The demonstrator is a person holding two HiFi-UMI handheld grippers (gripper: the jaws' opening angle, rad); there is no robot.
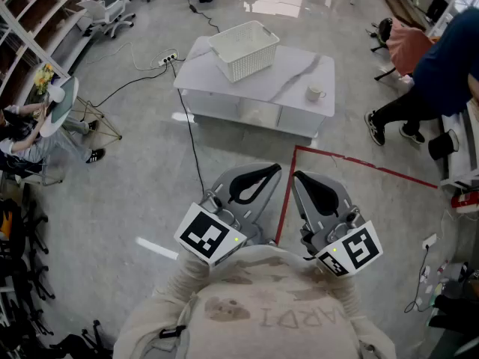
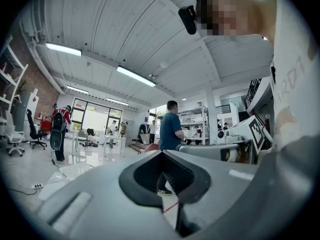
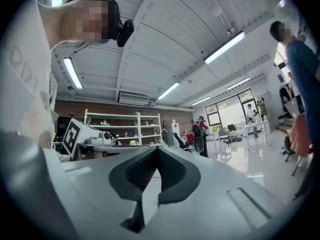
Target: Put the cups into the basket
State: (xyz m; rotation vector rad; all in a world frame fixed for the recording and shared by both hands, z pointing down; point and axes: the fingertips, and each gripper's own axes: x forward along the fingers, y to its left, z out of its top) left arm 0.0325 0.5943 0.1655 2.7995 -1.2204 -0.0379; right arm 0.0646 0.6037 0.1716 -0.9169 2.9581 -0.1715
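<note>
Grey polished floor [image 1: 135,178] fills most of the head view, crossed by a red tape line [image 1: 359,163]. Beyond it stands a low white counter [image 1: 292,69], well away from the person. On its far left part sits a white lattice basket [image 1: 251,64], open side up and empty as far as can be seen.

The left gripper [image 1: 274,170] and right gripper [image 1: 298,176] are held close to the chest, each with its jaws drawn together at the tips and nothing between them.

The step in hand looks like the approach: walk up to the counter, spread one gripper's jaws, and take the cup across its body rather than by the handle.

The cup [image 1: 314,93] is small, white and upright, its handle turned right, near the counter's front right edge, well apart from the basket.
</note>
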